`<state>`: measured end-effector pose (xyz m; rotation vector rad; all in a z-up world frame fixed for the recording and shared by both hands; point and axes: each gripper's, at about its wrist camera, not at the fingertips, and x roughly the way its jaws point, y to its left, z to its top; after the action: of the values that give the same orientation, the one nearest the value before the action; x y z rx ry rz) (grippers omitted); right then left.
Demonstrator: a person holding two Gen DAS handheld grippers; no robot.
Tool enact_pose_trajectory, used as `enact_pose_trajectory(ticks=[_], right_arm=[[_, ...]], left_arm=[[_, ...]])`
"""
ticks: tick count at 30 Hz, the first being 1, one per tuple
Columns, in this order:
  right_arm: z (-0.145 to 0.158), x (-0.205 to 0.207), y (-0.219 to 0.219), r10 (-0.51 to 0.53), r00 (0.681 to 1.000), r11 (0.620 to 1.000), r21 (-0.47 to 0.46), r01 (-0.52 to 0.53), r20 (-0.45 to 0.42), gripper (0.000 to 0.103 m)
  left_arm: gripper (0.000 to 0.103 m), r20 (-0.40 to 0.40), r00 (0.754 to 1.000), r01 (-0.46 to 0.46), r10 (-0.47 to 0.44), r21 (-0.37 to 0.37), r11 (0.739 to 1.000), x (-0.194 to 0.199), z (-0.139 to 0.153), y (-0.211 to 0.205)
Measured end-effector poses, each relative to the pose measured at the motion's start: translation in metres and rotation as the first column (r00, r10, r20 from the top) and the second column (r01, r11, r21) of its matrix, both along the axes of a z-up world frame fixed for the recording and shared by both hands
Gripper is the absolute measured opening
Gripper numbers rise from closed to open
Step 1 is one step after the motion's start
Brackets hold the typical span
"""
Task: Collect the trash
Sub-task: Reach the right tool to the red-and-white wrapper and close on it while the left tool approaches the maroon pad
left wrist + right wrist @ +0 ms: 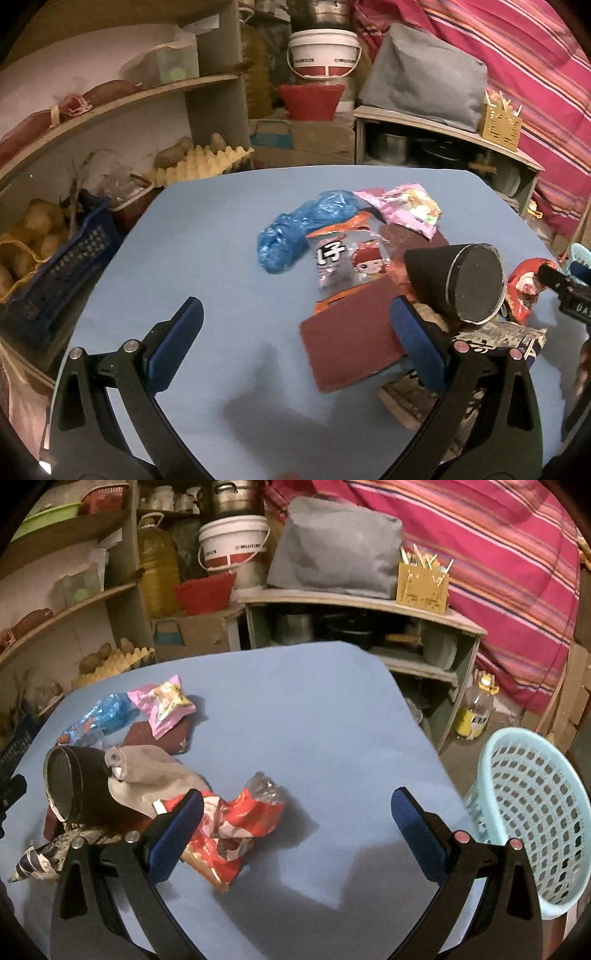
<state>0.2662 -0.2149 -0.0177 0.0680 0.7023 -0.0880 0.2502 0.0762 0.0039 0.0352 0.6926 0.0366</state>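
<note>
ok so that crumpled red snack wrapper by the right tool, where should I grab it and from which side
Take the red wrapper by its raised, bunched end with the clear crinkled plastic, roughly at mid-length, where the crumple stands off the blue table. Come from above, the right tool shifted a little left, its open jaws straddling the ridge. The flat gold-edged end nearest the camera looks too low to pinch.

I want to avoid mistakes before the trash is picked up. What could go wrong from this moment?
1. The red wrapper lies next to the grey cloth and black can; the open right gripper may catch the cloth too or roll the can.
2. The basket stands off the table's edge, so a light wrapper could drop beside it.
3. The left gripper hangs over overlapping wrappers and may lift several.
</note>
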Motion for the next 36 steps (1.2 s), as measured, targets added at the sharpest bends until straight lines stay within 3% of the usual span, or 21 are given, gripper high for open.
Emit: enact_pose_trajectory(ticks=[3, 5, 7, 11, 14, 28, 31, 33, 36], right_arm=[[-0.003, 0.002, 0.004, 0.013, 1.000, 1.000, -0.001, -0.013, -0.018, 0.092], [-0.007, 0.004, 0.005, 0.028, 0.999, 1.000, 0.005, -0.027, -0.046, 0.075], [-0.011, 0.006, 0.005, 0.047, 0.997, 0.999, 0.031, -0.045, -0.062, 0.069], [-0.008, 0.004, 0.010, 0.090, 0.995, 0.996, 0.018, -0.089, -0.049, 0.041], [-0.006, 0.003, 0.013, 0.120, 0.992, 0.993, 0.014, -0.119, -0.035, 0.027], [0.007, -0.010, 0.003, 0.158, 0.987, 0.987, 0.014, -0.159, 0.027, 0.018], [0.009, -0.013, 0.001, 0.158, 0.987, 0.987, 0.008, -0.158, 0.037, 0.011], [0.008, -0.013, 0.001, 0.162, 0.986, 0.987, 0.008, -0.162, 0.035, 0.011], [0.008, -0.013, 0.002, 0.169, 0.985, 0.985, 0.007, -0.170, 0.034, 0.011]], left_arm=[[0.098, -0.015, 1.000, 0.014, -0.014, -0.013, 1.000, 0.005, -0.005, -0.006], [0.098, -0.027, 0.999, 0.028, -0.028, -0.021, 0.999, 0.006, -0.007, -0.008], [0.098, -0.033, 0.999, 0.040, -0.041, -0.026, 0.999, 0.006, -0.010, -0.012], [0.098, -0.042, 0.998, 0.055, -0.056, -0.024, 0.998, 0.007, -0.015, -0.017], [0.098, -0.053, 0.997, 0.056, -0.058, -0.037, 0.998, 0.008, -0.019, -0.018], [0.098, -0.063, 0.997, 0.038, -0.051, -0.200, 0.979, 0.011, -0.023, -0.006], [0.098, -0.025, 0.998, 0.059, -0.064, -0.167, 0.984, 0.005, -0.019, -0.013], [0.098, -0.048, 0.997, 0.049, -0.057, -0.149, 0.988, 0.009, -0.022, -0.014], [0.098, -0.087, 0.996, 0.021, -0.037, -0.187, 0.982, 0.015, -0.030, -0.009]])
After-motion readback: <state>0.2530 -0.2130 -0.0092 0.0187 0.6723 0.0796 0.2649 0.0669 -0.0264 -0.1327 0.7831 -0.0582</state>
